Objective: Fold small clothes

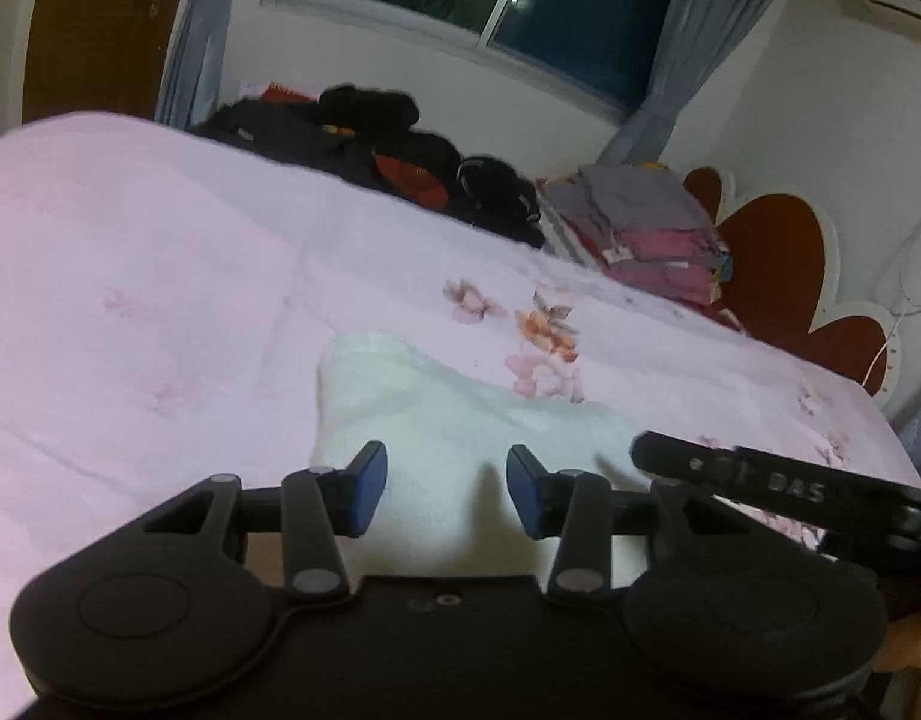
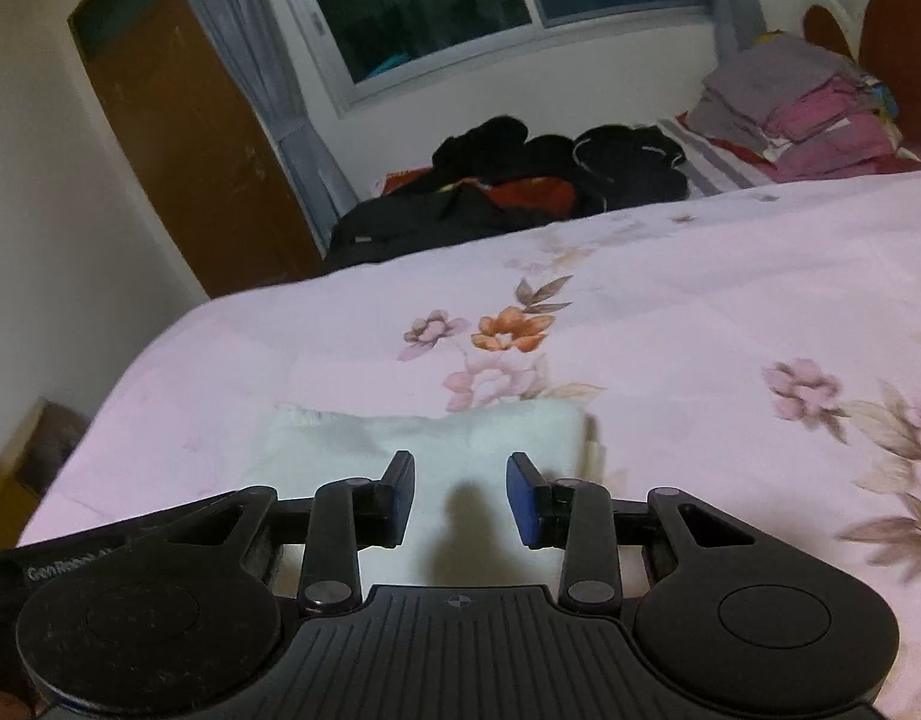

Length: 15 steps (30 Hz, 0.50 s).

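Note:
A small white cloth (image 1: 436, 414) lies on the pink floral bedsheet (image 1: 160, 300), partly folded with a raised far edge. My left gripper (image 1: 447, 492) is open, its blue pads just above the cloth's near part. The right gripper's finger (image 1: 760, 480) reaches in from the right beside the cloth. In the right wrist view the same white cloth (image 2: 460, 450) lies in front of my right gripper (image 2: 460, 495), which is open over its near edge. Nothing is held in either gripper.
A pile of dark clothes (image 1: 400, 162) lies at the far side of the bed, also in the right wrist view (image 2: 520, 180). A stack of folded pink and grey clothes (image 1: 640, 228) sits by the red headboard (image 1: 778, 264). A brown door (image 2: 184, 138) stands left.

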Each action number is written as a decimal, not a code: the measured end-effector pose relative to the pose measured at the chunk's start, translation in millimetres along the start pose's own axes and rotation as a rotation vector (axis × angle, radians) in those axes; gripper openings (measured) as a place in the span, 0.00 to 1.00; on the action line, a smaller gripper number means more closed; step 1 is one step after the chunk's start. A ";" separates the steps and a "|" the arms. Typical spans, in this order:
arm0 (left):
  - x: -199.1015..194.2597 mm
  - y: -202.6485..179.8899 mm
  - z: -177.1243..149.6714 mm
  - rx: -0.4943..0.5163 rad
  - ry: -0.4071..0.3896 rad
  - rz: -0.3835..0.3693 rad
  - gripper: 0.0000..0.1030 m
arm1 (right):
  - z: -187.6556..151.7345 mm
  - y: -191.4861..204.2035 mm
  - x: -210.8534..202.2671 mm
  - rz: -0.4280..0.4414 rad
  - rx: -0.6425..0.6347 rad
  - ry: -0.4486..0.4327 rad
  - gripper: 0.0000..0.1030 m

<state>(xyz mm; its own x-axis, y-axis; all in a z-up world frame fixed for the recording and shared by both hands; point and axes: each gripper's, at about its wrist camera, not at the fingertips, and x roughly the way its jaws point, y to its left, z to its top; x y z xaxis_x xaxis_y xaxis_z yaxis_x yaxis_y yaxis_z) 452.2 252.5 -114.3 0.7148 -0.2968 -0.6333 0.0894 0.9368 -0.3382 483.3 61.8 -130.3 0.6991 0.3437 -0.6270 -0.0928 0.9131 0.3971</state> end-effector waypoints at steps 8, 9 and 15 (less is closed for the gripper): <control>8.1 8.2 -9.3 0.047 0.021 0.038 0.44 | -19.9 -15.7 39.9 -0.144 -0.030 0.057 0.23; 4.3 7.7 -9.0 0.046 0.023 0.041 0.43 | -17.6 -13.5 40.3 -0.152 -0.048 0.065 0.23; -36.1 4.5 -25.4 0.065 0.023 0.022 0.43 | -19.7 -2.3 -7.6 -0.083 -0.038 -0.005 0.23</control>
<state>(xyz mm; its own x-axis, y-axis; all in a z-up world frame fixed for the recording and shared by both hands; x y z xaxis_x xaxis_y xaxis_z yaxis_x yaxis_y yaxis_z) 409.2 262.7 -110.6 0.7008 -0.2800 -0.6561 0.1195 0.9528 -0.2790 464.2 61.4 -139.7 0.7089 0.2652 -0.6536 -0.0608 0.9461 0.3180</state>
